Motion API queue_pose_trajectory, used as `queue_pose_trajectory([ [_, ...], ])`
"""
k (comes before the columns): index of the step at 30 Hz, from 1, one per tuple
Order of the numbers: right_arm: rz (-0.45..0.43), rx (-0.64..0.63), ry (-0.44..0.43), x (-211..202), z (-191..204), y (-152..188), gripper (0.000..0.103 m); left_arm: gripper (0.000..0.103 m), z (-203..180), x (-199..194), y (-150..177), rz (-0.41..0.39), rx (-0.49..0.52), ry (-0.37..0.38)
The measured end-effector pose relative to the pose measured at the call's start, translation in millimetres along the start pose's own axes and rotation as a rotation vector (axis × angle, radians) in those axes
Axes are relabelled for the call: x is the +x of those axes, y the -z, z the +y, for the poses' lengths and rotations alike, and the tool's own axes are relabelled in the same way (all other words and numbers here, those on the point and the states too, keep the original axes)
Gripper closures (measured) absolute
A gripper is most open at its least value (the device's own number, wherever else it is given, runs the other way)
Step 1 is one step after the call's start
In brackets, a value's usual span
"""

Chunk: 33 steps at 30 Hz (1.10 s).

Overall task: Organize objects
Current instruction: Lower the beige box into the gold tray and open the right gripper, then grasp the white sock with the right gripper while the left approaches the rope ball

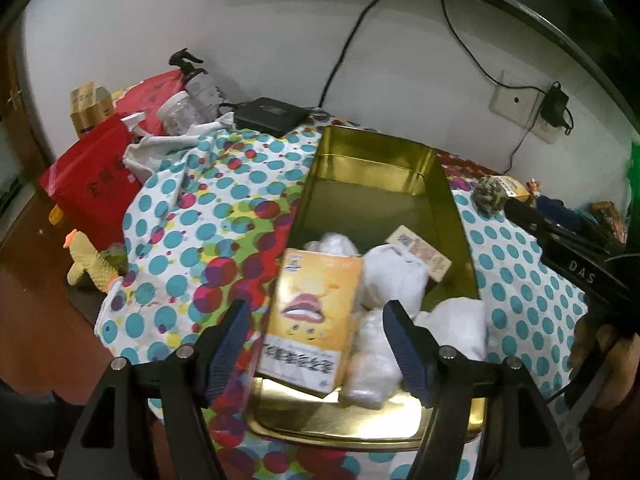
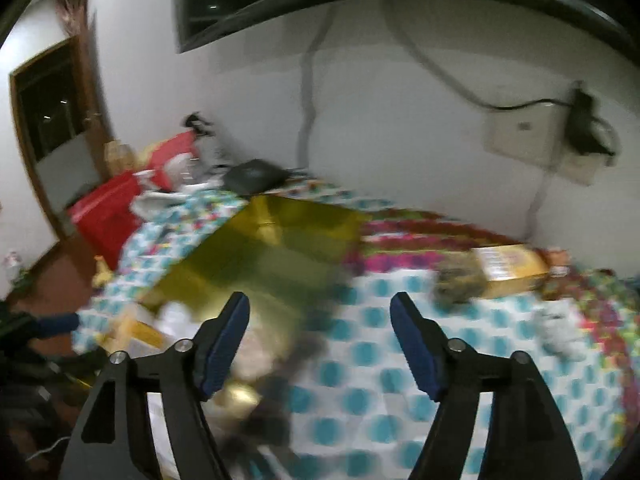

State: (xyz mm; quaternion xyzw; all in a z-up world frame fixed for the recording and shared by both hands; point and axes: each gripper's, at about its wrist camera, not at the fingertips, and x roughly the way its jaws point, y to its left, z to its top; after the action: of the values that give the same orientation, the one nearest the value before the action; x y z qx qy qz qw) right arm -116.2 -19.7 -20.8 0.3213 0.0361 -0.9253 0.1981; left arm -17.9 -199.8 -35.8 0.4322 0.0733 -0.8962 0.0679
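Left gripper (image 1: 316, 334): your jaws gape, empty, above the box (image 1: 310, 320) leaning in the tin (image 1: 456, 216).
Right gripper (image 2: 320, 330): open, empty.
Risk: nudge the box and it tips onto the cloth (image 1: 192, 240).

We see the tin (image 1: 448, 200) on the dotted cloth (image 1: 200, 220), with the flat box (image 1: 312, 312) and white bundles (image 1: 394, 276) inside it.

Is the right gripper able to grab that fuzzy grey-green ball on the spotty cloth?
Probably yes. The right gripper is open and holds nothing, and only bare spotted cloth lies between it and the fuzzy grey-green ball, though the view is blurred.
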Motion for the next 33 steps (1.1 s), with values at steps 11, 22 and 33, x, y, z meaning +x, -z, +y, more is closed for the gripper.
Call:
queue_pose_trajectory([
  [11, 0.049, 0.133, 0.313, -7, -153, 40, 0.031, 0.032, -108, 12, -35, -0.002, 0.155, 0.104],
  [22, 0.104, 0.127, 0.314, 41, -183, 32, 0.032, 0.032, -206, 82, -56, 0.052, 0.290, 0.072],
  [33, 0.198, 0.222, 0.274, 63, -205, 30, 0.056, 0.032, -232, 124, -66, 0.068, 0.286, -0.006],
])
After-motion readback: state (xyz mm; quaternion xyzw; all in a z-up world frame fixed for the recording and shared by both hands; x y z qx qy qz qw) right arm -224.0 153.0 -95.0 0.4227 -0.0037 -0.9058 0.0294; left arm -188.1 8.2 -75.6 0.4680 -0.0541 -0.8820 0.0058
